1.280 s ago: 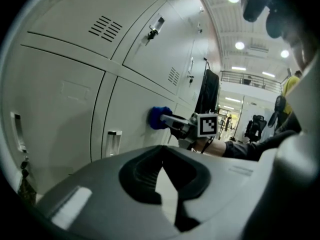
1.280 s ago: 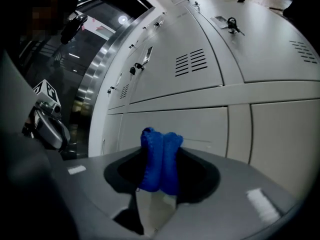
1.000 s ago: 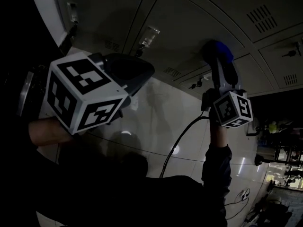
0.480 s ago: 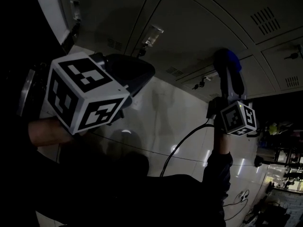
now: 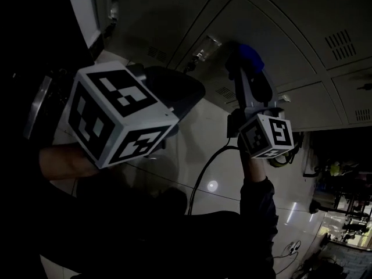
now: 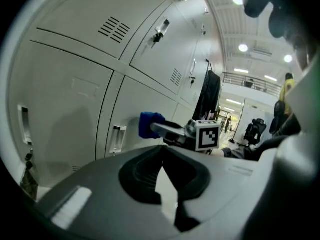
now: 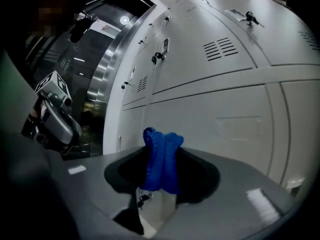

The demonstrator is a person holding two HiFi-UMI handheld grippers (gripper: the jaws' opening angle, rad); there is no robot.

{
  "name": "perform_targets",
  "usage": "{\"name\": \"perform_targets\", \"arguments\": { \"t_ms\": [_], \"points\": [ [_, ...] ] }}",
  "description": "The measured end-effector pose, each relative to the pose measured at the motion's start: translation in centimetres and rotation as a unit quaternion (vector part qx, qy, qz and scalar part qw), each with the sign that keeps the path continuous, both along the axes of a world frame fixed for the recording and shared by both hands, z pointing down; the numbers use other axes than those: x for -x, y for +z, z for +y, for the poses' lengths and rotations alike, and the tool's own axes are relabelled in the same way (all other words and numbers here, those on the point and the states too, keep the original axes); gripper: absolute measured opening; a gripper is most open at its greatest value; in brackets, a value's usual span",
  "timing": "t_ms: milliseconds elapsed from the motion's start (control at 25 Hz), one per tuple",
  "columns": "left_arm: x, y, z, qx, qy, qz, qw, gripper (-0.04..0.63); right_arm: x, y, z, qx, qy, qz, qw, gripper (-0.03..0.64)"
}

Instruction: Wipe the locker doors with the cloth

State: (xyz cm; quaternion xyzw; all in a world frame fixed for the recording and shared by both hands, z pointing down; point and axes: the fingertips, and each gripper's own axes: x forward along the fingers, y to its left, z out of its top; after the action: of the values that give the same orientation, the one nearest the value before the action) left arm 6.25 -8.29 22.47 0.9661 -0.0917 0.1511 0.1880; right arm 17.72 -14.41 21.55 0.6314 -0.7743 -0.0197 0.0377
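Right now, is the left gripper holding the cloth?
No, the left gripper has nothing between its jaws in its own view; the blue cloth is clamped in the right gripper.

The cloth (image 7: 161,159) is blue, nubbly, matt fabric, pinched in the right gripper (image 7: 160,176), whose shell is dull grey plastic. The locker doors (image 7: 225,109) look like smooth painted sheet metal with a soft satin sheen, and their latches (image 7: 159,55) are brighter bare metal. The left gripper (image 6: 167,184) has the same matt plastic. The floor (image 5: 209,127) tiles are glossy and mirror the lights.
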Motion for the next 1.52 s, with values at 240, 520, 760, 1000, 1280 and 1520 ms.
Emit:
{"name": "perform_targets", "arguments": {
  "t_ms": [240, 520, 760, 1000, 1280, 1520],
  "points": [
    [0.5, -0.4, -0.7, -0.008, -0.004, 0.011, 0.9999, 0.000, 4.7, 0.7, -4.6, 0.009, -0.038, -0.023, 0.999, 0.166],
    [1.5, -0.9, -0.8, -0.008, -0.008, 0.013, 0.9999, 0.000, 5.3, 1.2, -6.7, 0.017, -0.023, -0.026, 0.999, 0.166],
    [0.9, -0.8, -0.3, -0.012, -0.002, 0.008, 0.9999, 0.000, 1.2, 1.3, -4.2, 0.016, 0.008, -0.022, 1.000, 0.166],
    [0.2, -0.2, 0.5, -0.011, 0.008, -0.007, 0.9999, 0.000, -3.8, 1.0, -0.8, 0.010, 0.046, -0.014, 0.999, 0.166],
    [-0.7, 0.5, 0.6, -0.010, 0.010, -0.015, 0.9998, 0.000, -10.8, 1.0, 3.6, 0.007, 0.103, -0.012, 0.995, 0.167],
    [-1.3, 0.9, 0.5, -0.009, 0.012, -0.015, 0.9998, 0.000, -15.0, 1.3, 5.7, 0.006, 0.150, -0.010, 0.989, 0.167]
  ]
}}
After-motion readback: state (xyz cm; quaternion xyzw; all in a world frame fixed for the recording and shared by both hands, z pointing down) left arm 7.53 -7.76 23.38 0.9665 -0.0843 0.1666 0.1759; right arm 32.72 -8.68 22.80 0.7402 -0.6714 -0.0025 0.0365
